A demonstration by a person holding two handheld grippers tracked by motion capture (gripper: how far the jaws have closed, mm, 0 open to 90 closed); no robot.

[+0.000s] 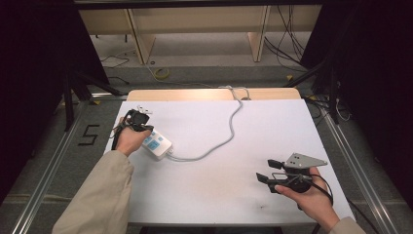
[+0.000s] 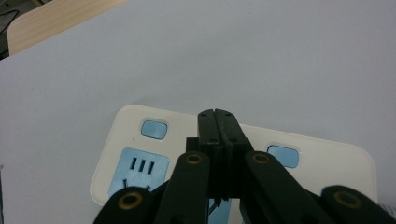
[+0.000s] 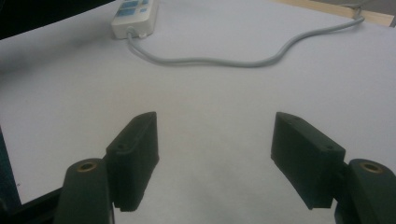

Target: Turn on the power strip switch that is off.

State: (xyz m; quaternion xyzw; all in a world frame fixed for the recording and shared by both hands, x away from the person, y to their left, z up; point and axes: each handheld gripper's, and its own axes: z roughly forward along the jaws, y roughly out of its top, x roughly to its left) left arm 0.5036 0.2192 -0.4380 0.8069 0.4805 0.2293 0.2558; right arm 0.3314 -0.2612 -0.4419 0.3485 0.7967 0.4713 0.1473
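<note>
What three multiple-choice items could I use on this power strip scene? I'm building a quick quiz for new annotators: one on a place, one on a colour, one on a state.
1. Where does the power strip lie on the white table?
A. by the left gripper, at the table's left side
B. under the right gripper
C. at the far right corner

2. What colour are the strip's buttons and socket faces?
A. red
B. light blue
C. green

3. How do the jaws of the right gripper stand?
A. shut on the cable
B. shut on nothing
C. open, with nothing between them

Answers: 1 A, the high view shows the strip beside the left gripper. 2 B, the left gripper view shows light blue buttons on a cream body. 3 C, the right gripper view shows bare table between the spread jaws, with the grey cable lying farther off.
</note>
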